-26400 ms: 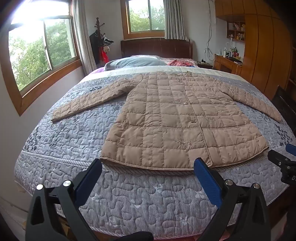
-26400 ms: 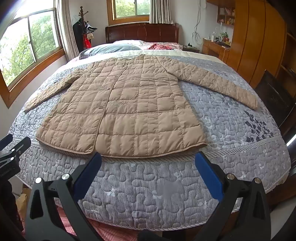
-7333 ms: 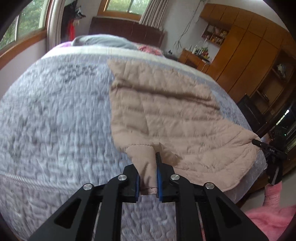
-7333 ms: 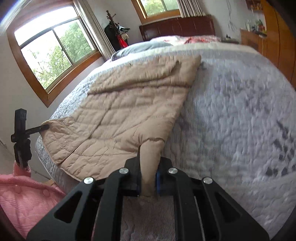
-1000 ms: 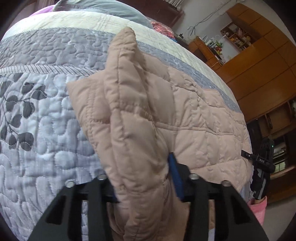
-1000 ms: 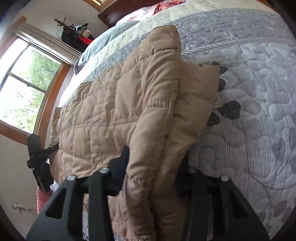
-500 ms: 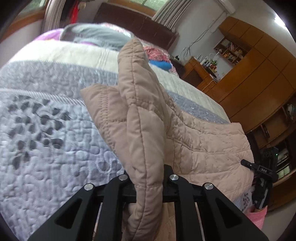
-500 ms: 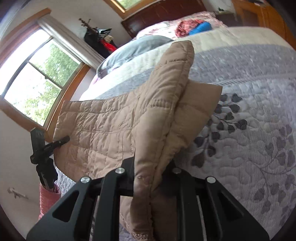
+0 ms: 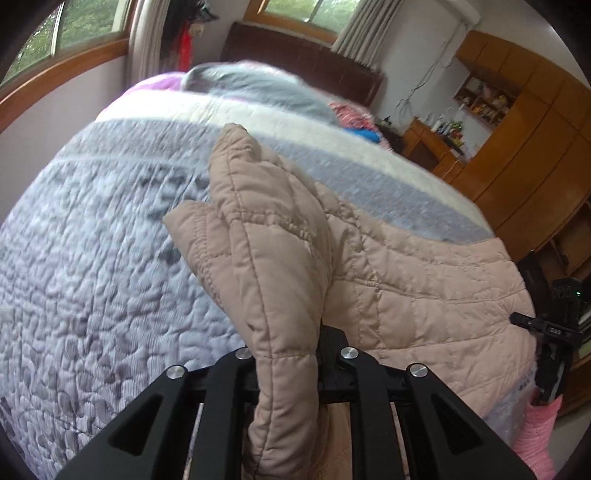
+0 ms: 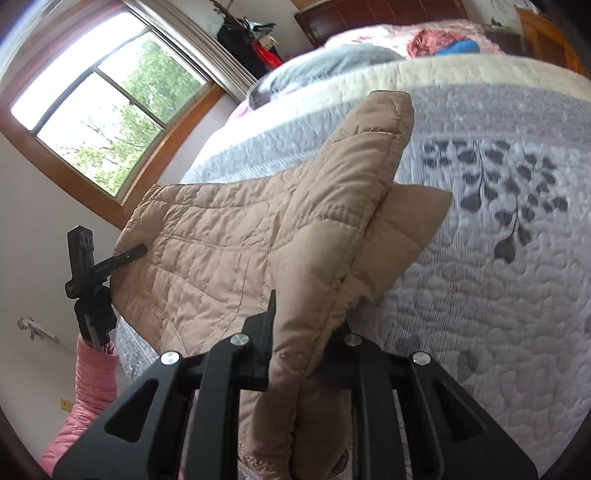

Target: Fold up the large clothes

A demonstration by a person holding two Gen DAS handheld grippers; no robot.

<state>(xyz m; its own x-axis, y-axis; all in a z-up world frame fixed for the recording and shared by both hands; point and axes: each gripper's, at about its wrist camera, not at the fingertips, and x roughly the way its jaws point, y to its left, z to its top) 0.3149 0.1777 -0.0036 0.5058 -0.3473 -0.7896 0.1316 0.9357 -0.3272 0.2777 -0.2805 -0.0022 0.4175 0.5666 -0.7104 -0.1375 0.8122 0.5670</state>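
Note:
A tan quilted coat is folded into a thick bundle and held stretched between my two grippers above the grey quilted bed. My left gripper is shut on one folded end, which rises over the jaws and hides the fingertips. My right gripper is shut on the other folded end of the coat. Each gripper also shows at the far end in the other's view: the right one in the left wrist view and the left one in the right wrist view.
Pillows and a dark headboard lie at the far end of the bed. Wooden wardrobes and a desk stand to the right. A window and a coat rack are on the left wall.
Both grippers have lifted and pulled back with the folded coat ends still clamped. The views have tilted up, showing more of the bed and room.

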